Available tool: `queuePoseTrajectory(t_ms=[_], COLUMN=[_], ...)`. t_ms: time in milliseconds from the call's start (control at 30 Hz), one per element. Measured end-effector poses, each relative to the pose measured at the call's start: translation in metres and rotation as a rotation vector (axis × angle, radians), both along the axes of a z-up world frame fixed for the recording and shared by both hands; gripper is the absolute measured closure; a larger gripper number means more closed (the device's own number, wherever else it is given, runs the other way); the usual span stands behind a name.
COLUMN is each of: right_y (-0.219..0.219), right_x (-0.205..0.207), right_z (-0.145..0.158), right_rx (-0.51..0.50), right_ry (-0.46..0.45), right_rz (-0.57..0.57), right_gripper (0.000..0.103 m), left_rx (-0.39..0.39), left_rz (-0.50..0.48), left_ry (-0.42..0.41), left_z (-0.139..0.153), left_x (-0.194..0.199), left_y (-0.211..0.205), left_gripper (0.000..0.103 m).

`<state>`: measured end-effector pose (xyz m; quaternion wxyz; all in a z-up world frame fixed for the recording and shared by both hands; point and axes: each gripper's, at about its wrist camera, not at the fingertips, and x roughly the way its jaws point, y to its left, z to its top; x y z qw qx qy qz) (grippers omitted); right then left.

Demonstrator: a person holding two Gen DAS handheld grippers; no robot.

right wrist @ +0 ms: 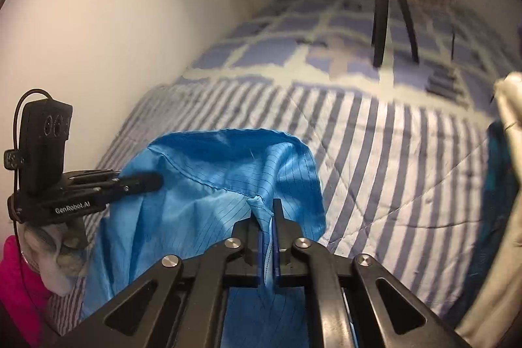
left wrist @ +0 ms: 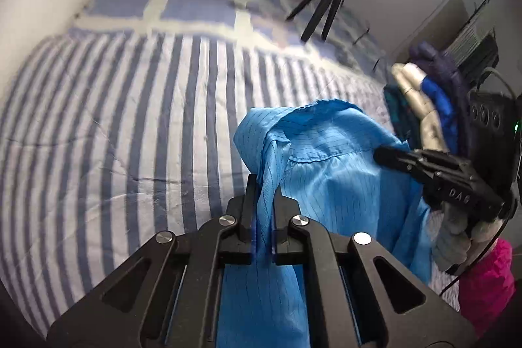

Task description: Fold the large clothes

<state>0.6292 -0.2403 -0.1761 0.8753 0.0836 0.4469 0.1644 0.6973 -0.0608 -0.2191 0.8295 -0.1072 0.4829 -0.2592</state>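
A bright blue garment (left wrist: pixel 326 165) with thin dark pinstripes hangs lifted above the striped bed. My left gripper (left wrist: pixel 265 185) is shut on a bunched edge of it. My right gripper (right wrist: pixel 268 211) is shut on another edge near a seam. In the left wrist view the right gripper (left wrist: pixel 381 156) reaches in from the right and pinches the cloth. In the right wrist view the left gripper (right wrist: pixel 156 180) reaches in from the left, its tips on the garment (right wrist: pixel 212 185). The cloth drapes between the two grippers.
A blue-and-white striped quilt (left wrist: pixel 130 119) covers the bed, with a checked part (right wrist: pixel 326 31) farther back. A ring light on a black tripod (left wrist: pixel 323 5) stands on the bed. A pile of clothes (left wrist: pixel 434 93) lies at the right; a white wall (right wrist: pixel 114 22) bounds the left.
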Motion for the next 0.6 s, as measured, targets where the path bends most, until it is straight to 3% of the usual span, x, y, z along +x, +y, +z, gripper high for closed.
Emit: queuePoseTrajectory(t_ms=[167, 333, 600], right_y=[0.007, 0.014, 0.025], right_x=[-0.038, -0.092, -0.18], right_z=[0.045, 0.084, 0.119], right_rx=[-0.023, 0.001, 0.036], right_ry=[-0.079, -0.122, -0.156], right_rz=[0.013, 0.026, 0.039], right_gripper=[0.102, 0.102, 0.102], left_rx=[-0.005, -0.031, -0.019], left_rz=[0.015, 0.033, 0.004], left_ry=[-0.092, -0.13, -0.195], left_z=[0.046, 0.082, 0.124], left_x=[-0.037, -0.077, -0.161], left_y=[0.01, 0.02, 0.029], left_gripper=[0.101, 0.101, 0.101])
